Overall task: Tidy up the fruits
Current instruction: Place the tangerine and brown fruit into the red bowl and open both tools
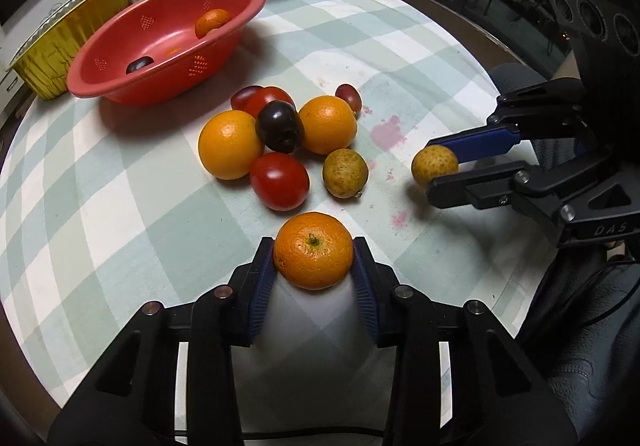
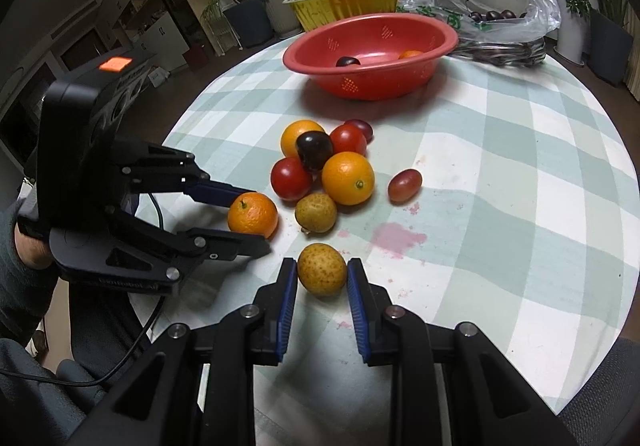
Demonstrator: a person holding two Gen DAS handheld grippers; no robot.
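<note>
Left gripper (image 1: 313, 252) jaws clamped on a mandarin (image 1: 313, 250), right gripper (image 2: 322, 273) jaws flanking a speckled yellow fruit (image 2: 322, 269), contact unclear, red colander (image 2: 370, 55) beyond

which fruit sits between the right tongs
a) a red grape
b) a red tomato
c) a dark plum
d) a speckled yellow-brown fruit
d: the right tongs flank the speckled yellow-brown fruit on the tablecloth, while the left tongs hold an orange.
</note>
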